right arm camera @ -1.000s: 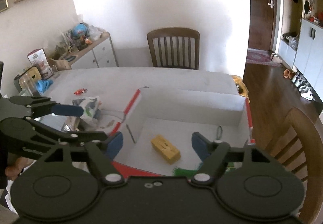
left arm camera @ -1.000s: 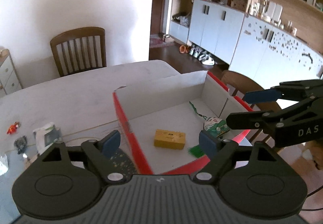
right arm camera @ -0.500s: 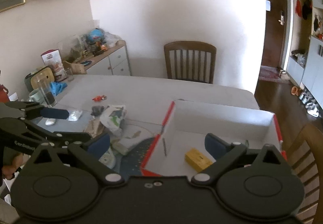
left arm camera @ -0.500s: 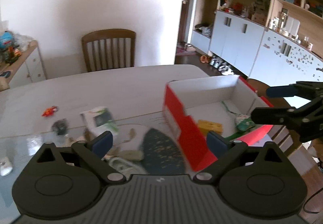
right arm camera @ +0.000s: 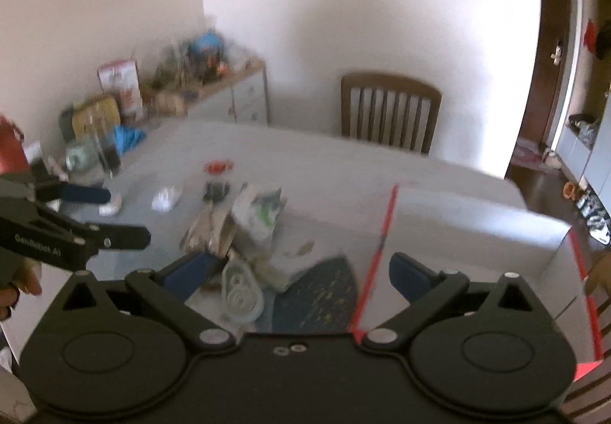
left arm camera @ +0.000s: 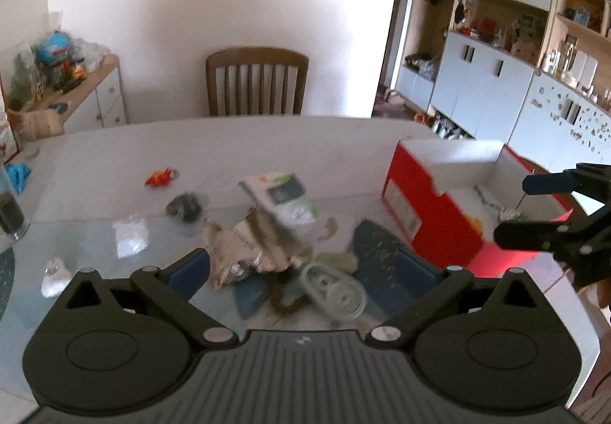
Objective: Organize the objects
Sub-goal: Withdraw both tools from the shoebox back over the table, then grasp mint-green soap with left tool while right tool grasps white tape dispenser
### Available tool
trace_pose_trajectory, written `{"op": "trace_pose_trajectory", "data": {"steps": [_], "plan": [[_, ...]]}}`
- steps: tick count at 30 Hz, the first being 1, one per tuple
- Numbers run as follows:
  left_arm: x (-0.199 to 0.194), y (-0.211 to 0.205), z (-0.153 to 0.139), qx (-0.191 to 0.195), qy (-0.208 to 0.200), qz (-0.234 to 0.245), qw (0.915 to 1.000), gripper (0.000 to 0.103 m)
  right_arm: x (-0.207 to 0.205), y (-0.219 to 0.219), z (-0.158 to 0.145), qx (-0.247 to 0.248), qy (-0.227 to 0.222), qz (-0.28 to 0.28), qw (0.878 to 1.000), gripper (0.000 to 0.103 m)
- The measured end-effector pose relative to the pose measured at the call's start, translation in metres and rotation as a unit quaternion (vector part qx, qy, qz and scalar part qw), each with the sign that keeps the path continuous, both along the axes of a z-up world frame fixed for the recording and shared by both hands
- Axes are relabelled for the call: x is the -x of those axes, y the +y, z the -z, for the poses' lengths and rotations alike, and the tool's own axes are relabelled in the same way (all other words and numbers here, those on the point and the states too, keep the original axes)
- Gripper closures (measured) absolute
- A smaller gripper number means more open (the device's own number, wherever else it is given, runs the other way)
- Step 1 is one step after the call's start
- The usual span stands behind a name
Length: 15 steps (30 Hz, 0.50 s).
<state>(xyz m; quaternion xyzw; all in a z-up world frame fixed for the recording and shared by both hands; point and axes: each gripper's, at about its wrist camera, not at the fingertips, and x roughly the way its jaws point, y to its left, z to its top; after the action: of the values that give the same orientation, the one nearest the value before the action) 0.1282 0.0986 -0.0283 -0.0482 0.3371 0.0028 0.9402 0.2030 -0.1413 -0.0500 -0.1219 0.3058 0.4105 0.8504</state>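
Both tongs spread wide, empty: left tongs (left arm camera: 301,271) and right tongs (right arm camera: 298,271) over clutter pile (left arm camera: 263,241) on desk (left arm camera: 229,145). Box (left arm camera: 431,210) sits right of pile. I single out one item, close squarely, avoid snagging neighbours.

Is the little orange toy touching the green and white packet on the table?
Apart. The left wrist view shows bare table between the orange toy and the green and white packet.

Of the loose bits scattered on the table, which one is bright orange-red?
The small toy-like piece lying alone toward the far side of the table, beyond the dark lump and the white packet. The other loose bits are white, brown, grey or green.
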Motion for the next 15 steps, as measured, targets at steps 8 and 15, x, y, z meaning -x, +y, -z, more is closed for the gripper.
{"op": "trace_pose_trajectory", "data": {"steps": [8,15], "plan": [[0.012,0.030,0.028,-0.006,0.006,-0.014,0.9999,0.000,0.018,0.040,0.030,0.027,0.035,-0.029,0.999,0.001],[0.011,0.053,0.056,0.007,0.027,-0.022,0.9994,0.000,0.020,0.067,0.057,0.039,0.056,-0.045,0.997,0.003]]}}
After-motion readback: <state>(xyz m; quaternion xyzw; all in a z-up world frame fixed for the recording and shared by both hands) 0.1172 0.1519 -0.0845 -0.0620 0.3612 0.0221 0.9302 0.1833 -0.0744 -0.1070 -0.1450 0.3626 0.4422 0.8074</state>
